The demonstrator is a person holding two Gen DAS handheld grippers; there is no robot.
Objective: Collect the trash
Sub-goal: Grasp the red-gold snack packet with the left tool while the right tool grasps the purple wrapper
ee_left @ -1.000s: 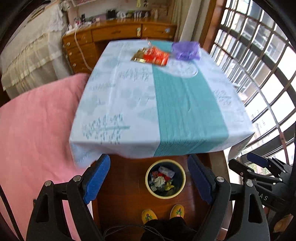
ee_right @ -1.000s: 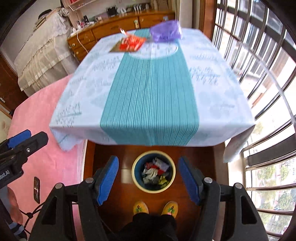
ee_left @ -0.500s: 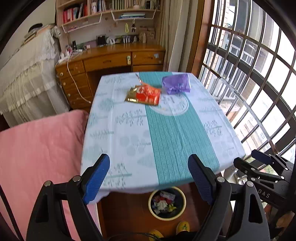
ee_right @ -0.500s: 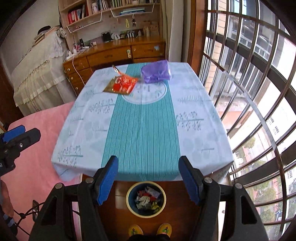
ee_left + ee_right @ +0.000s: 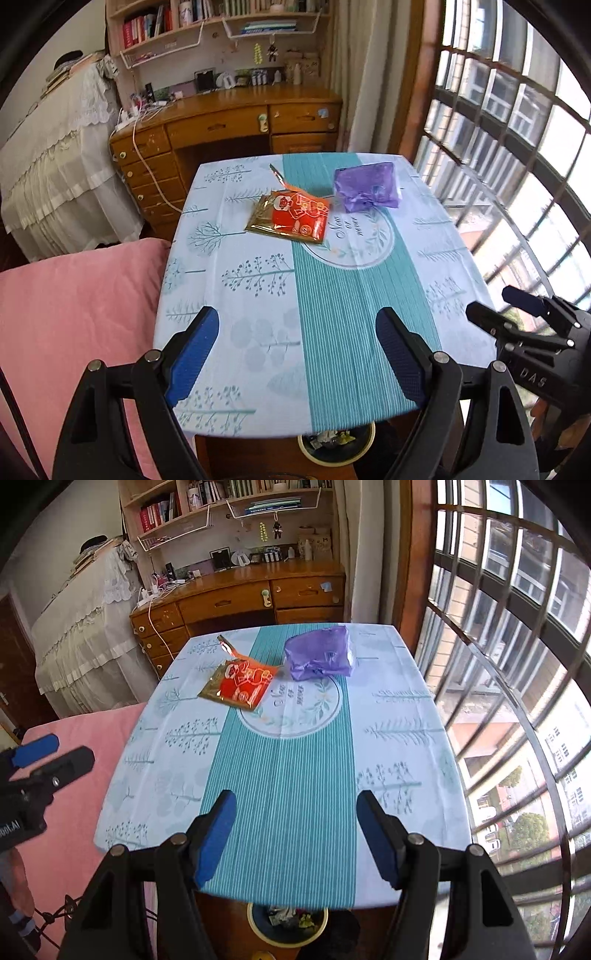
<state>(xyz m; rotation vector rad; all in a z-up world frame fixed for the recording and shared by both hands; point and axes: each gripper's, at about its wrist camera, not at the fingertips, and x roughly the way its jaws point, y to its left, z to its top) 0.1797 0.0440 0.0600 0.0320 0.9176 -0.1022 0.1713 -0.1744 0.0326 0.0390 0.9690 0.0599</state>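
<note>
Two pieces of trash on the far half of the table: red-and-gold snack wrapper [image 5: 290, 218], lying flat where the pale tree-printed part of the tablecloth [image 5: 243, 280] meets its teal striped centre band, and crumpled purple plastic bag [image 5: 367, 186], just beside the wrapper toward the window, near the far edge. Touching or not: cannot tell. Thin torn strip [image 5: 277, 173] sticking up just behind the wrapper. Same pair from the right wrist view: wrapper [image 5: 238, 686] left of the band, bag [image 5: 319, 658] right of it, above a round printed emblem.

Well apart from both, low in each view, the grippers. Left gripper [image 5: 297, 354] over the near part of the cloth, blue pads spread wide, nothing between them. Right gripper [image 5: 295, 836] likewise over the near teal band, jaws spread wide and empty. Each visible at the edge of the other's view, side by side.

Under the near table edge, partly hidden by the hanging cloth, round yellow-rimmed waste bin [image 5: 288, 925] on the wooden floor, with crumpled scraps inside.

Left of the table, pink bedding [image 5: 74, 314]. Beyond the table, wooden desk [image 5: 229, 122] with drawers, a white cable trailing down its front and small items along its top; bookshelves [image 5: 207, 502] on the wall above. White lace-trimmed cover [image 5: 55, 155] draped over furniture at far left. Barred window [image 5: 517, 664] along the right side, buildings and trees outside.
</note>
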